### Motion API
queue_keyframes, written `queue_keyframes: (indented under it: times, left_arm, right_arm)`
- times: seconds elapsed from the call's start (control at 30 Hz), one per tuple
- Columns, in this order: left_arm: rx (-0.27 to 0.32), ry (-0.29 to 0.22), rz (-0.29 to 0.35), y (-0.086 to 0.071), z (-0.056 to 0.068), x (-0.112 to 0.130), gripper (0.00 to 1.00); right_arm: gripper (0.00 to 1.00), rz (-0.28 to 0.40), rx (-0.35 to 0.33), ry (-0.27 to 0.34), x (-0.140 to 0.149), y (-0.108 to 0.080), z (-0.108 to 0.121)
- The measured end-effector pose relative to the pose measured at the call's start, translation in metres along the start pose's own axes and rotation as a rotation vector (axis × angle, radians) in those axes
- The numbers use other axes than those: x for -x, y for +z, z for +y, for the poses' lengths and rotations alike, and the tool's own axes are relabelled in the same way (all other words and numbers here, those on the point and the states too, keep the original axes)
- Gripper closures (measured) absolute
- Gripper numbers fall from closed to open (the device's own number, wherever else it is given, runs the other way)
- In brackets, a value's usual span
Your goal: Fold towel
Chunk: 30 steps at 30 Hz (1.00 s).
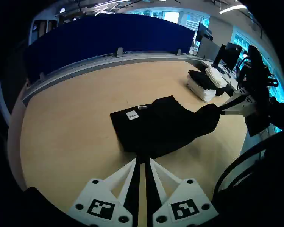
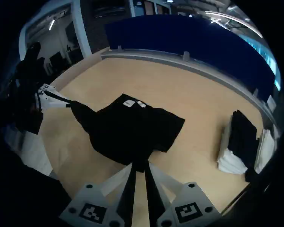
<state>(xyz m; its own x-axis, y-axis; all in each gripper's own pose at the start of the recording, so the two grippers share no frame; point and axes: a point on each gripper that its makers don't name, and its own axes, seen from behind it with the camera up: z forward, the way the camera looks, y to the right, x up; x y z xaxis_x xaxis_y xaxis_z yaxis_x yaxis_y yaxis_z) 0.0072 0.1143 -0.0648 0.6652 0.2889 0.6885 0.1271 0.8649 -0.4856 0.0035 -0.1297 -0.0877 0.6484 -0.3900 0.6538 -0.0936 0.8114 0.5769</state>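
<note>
The left tongs are clenched on one near corner of the black cloth towel, both fingers pinching the hem. The towel lies rumpled in the middle of the pale wooden counter, most of it resting flat, with its white label on the far side towards the blue partition. The right tongs grasp the other near corner the same way, and the left gripper view shows that corner raised a little off the counter. The held edge runs from one pair of tongs to the other. The bulk of the cloth lies ahead of both, neither nearer than the other, so the fold likely means carrying this edge forward to the labelled side. Farther right sits a stack of folded white and black towels, well apart.
</note>
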Motion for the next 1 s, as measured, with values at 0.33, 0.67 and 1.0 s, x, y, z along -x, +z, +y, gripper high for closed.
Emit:
queue_keyframes:
  times: [0.33,0.67,1.0]
  left_arm:
    - [-0.021,-0.023,0.007,0.021,-0.016,-0.017,0.91]
    - [-0.034,-0.019,0.013,0.053,-0.034,-0.036,0.91]
    - [-0.050,-0.044,0.011,0.086,-0.053,-0.046,0.91]
  right_arm:
    - [0.84,-0.009,0.008,0.017,-0.015,0.017,0.018]
    - [0.84,-0.019,0.028,0.033,-0.031,0.046,0.048]
    - [0.84,-0.023,0.037,0.068,-0.047,0.075,0.073]
